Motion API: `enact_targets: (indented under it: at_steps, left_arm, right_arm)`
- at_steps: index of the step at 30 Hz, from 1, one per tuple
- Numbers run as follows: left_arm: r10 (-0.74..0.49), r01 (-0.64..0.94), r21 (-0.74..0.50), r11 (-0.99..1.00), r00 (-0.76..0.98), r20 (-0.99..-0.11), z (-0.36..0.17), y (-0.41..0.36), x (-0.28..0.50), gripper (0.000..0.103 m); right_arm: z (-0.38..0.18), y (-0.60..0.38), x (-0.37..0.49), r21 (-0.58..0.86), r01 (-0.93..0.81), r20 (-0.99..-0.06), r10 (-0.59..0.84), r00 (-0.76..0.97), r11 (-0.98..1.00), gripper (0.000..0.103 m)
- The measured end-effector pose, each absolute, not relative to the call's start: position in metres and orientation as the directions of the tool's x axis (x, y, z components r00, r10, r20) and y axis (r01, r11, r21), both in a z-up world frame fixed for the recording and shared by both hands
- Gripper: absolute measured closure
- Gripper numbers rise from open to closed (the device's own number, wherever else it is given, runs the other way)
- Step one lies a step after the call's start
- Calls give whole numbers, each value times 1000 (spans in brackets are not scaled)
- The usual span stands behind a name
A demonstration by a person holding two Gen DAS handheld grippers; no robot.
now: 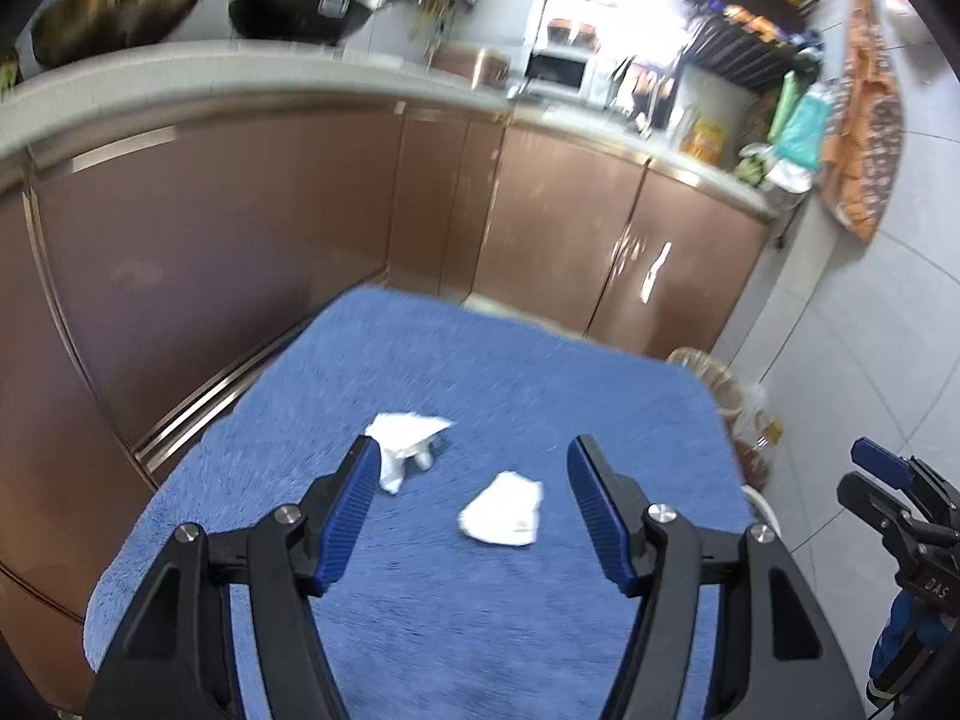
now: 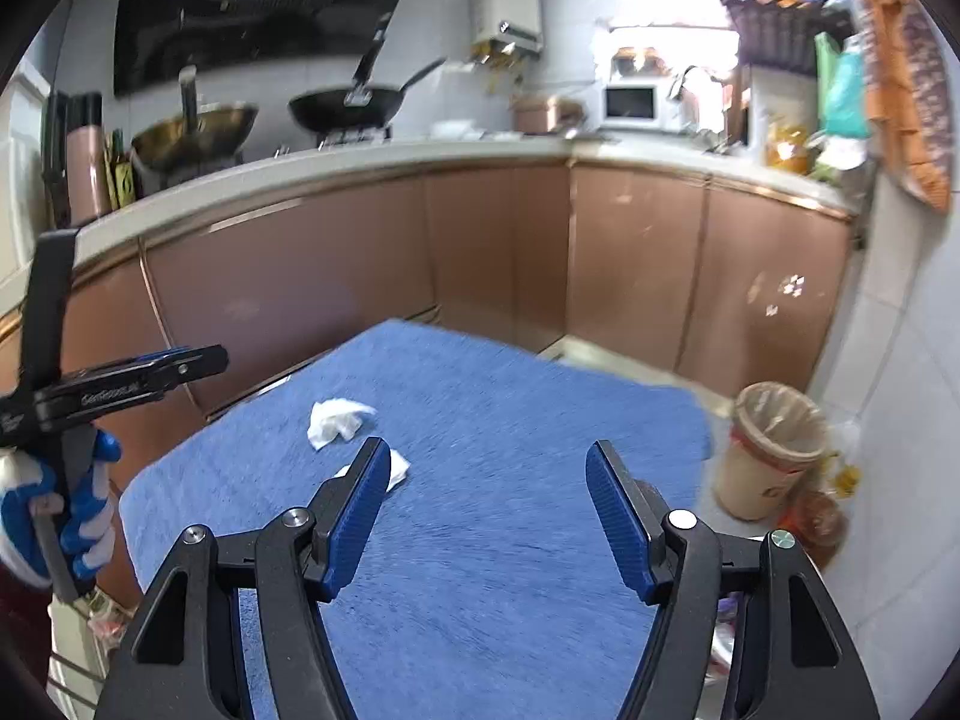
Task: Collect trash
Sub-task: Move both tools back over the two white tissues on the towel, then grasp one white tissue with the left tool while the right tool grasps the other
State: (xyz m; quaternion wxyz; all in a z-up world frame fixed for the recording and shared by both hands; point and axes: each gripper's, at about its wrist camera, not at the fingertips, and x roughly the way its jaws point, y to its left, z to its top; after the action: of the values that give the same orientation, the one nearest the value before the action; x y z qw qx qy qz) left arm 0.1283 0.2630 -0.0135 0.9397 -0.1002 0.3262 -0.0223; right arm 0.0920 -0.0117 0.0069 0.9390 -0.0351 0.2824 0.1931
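Lying on the blue mat [image 1: 510, 372]: 2 crumpled tissues [image 1: 503, 509], light and soft. Hovering above, left gripper [image 1: 474, 468] and right gripper [image 2: 483, 471], both spread apart, gripping nothing. Probably pinching best at the raised folds.

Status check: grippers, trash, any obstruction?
Left gripper and right gripper open, empty. Two tissues loose on blue mat, untouched. Bin right of mat. Path clear.
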Motion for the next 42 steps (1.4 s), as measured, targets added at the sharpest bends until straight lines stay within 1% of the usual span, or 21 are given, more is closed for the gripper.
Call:
enact_targets:
  at_steps: [7,9,18,25,26,27,29,30,32,34,37,40,42]
  left_arm:
    - [-172,-18,-252,968,685,-708,-71,285,201,40]
    - [-178,-18,-253,967,661,-729,-86,288,220,40]
    - [-186,-32,-252,967,585,-789,-135,296,271,41]
    - [-201,-30,-264,964,568,-798,-153,297,285,50]
    - [-199,-32,-263,964,567,-799,-155,298,287,53]
    - [-194,-35,-258,965,567,-801,-157,297,287,57]
    - [-186,-45,-255,966,567,-803,-160,298,287,64]
    - [-182,-53,-256,965,567,-803,-162,298,288,68]
    - [-180,-65,-263,963,571,-801,-162,299,287,72]
    - [-183,-74,-273,959,576,-797,-162,299,284,76]
    - [-192,-69,-284,956,585,-788,-157,300,277,78]
    - [-196,-58,-285,957,597,-778,-151,298,269,80]
    - [-196,-55,-285,957,604,-772,-147,297,262,81]
  right_arm:
    - [-39,35,152,86,-467,-639,408,652,880,36]
    - [-57,48,172,122,-494,-669,439,600,861,36]
    - [-123,101,226,201,-524,-753,473,458,827,37]
    - [-151,126,244,226,-519,-783,470,407,825,39]
    - [-156,129,245,224,-512,-790,462,403,830,40]
    - [-157,129,246,225,-508,-793,460,401,831,41]
    - [-162,131,246,224,-503,-800,453,395,835,48]
    - [-163,132,245,216,-504,-801,447,399,836,53]
    - [-163,134,242,194,-513,-800,438,410,836,61]
    - [-165,137,242,192,-517,-799,439,411,834,82]
    - [-162,134,237,196,-520,-793,446,415,832,91]
    - [-157,129,230,200,-520,-784,454,423,830,96]
    - [-154,128,227,198,-524,-781,456,426,828,98]
